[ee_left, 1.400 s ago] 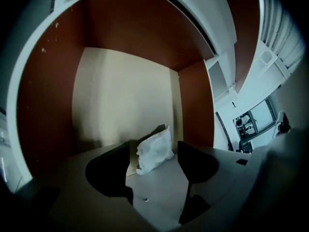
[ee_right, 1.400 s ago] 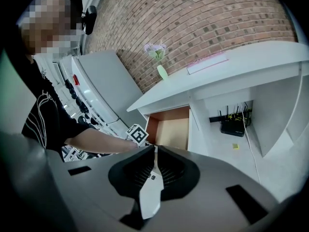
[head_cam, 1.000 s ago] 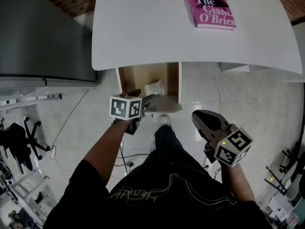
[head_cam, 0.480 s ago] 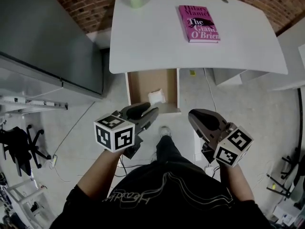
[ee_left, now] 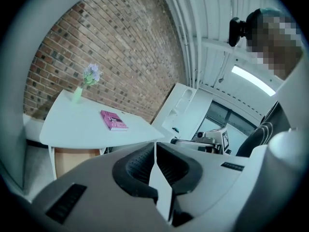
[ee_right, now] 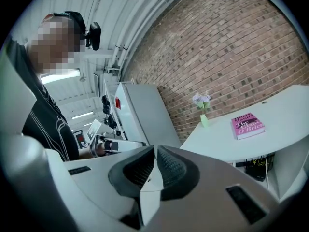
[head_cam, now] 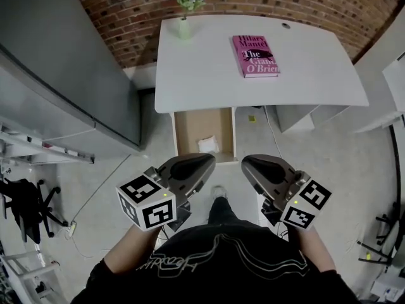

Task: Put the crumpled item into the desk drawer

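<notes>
The crumpled white item [head_cam: 207, 145] lies inside the open wooden drawer [head_cam: 190, 122] under the white desk [head_cam: 209, 81], near the drawer's front end. My left gripper [head_cam: 205, 161] hovers in front of the drawer and well above it, close to my body; its jaws are shut with nothing between them. My right gripper [head_cam: 248, 163] is held beside it at the same height, also shut and empty. In the left gripper view the gripper [ee_left: 154, 146] points over the desk, and the drawer [ee_left: 72, 158] shows below the desk top. The right gripper [ee_right: 155, 151] aims at the brick wall.
A pink book [head_cam: 255, 55] lies on the desk, and a small vase of flowers [head_cam: 185, 24] stands at its far edge against the brick wall. A tall grey cabinet [head_cam: 57, 87] stands left of the desk. An office chair [head_cam: 25, 208] is at the far left.
The left gripper has drawn back from the drawer toward my body and its jaws have closed. The crumpled item stays in the drawer. The head view has risen, showing the whole desk.
</notes>
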